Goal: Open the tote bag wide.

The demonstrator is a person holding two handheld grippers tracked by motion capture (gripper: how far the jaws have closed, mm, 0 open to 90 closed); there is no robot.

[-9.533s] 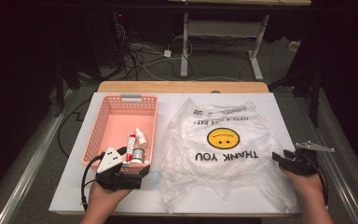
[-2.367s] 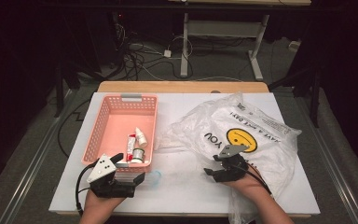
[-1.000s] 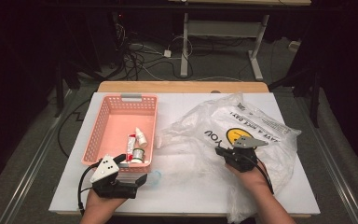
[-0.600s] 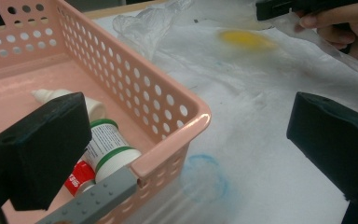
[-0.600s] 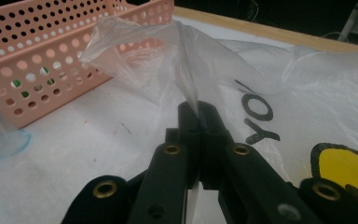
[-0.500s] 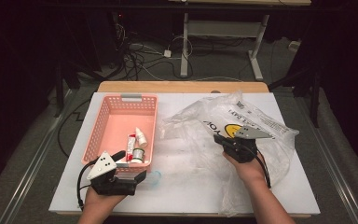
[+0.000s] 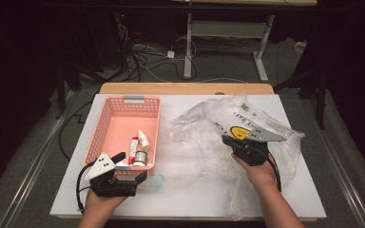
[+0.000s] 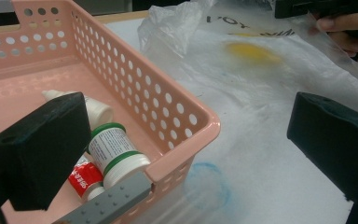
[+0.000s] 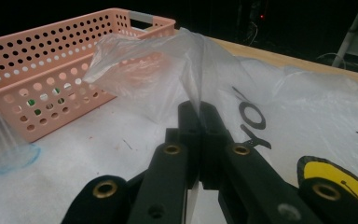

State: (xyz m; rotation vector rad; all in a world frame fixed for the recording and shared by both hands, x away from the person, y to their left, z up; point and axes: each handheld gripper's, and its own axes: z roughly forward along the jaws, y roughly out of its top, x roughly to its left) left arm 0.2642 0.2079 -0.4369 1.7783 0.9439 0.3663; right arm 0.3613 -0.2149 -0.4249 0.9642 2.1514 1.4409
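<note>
Plastic bag (image 7: 247, 128), clear and printed with a yellow smiley face and black lettering, lay crumpled over the right half of the white worktop (image 7: 190, 190), with one fold lifted off the surface.

At the left stood a pink perforated basket (image 7: 105, 124) with a grey handle at its far end. Inside it, at the near end, lay a small white dropper bottle (image 8: 95, 109), a white bottle with a green band (image 8: 116, 154) and a red-and-white tube (image 8: 85, 179), all close together. The left gripper (image 7: 123, 173) rested at the basket's near right corner, held from below by the person's left hand (image 7: 102, 209). In the left gripper view its two black jaws stood wide apart, one over the basket's contents and one over the worktop, with nothing between them. Just beside the basket's corner sat a small clear round item with a blue rim (image 8: 207, 184); what it was could not be told.

Farther right, the right gripper (image 9: 199, 109) was held above the bag by the person's right hand (image 7: 256, 173). In the right gripper view its jaws were pressed together on a pinch of the bag's film, which rose from the tips in a peaked, translucent fold toward the basket.
</note>
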